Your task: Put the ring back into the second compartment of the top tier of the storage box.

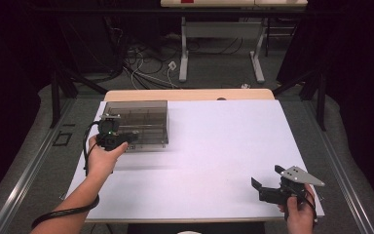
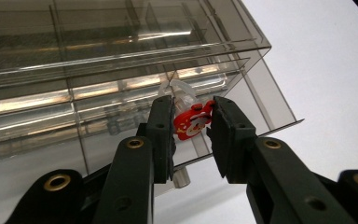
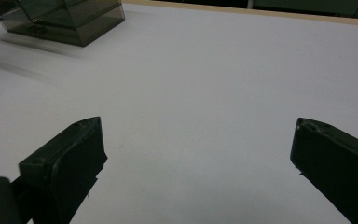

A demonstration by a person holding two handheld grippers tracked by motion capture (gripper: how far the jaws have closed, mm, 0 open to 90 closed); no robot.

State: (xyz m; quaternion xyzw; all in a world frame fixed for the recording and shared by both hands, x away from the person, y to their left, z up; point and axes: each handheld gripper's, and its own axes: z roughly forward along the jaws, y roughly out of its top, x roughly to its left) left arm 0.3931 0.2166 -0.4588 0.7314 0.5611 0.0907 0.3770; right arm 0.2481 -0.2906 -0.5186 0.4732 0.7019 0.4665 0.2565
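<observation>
Clamping one red charm (image 2: 192, 123), left gripper (image 2: 193, 135) at one smoky organiser box (image 1: 141, 122), right gripper (image 1: 271, 179) apart.

The left tool (image 1: 126, 138), at centre left of the high view, has its jaws clamped narrow, while the right tool (image 1: 268, 176), at lower right, gapes wide.

Your high view looks forward and down from your side onto the white table (image 1: 214, 161), taking in both grippers from well back. Your left gripper view sits close against the smoky clear box (image 2: 121, 60), just ahead of its jaws. Your right gripper view looks low across the table; the same box (image 3: 70, 18) lies well ahead, far left.
</observation>
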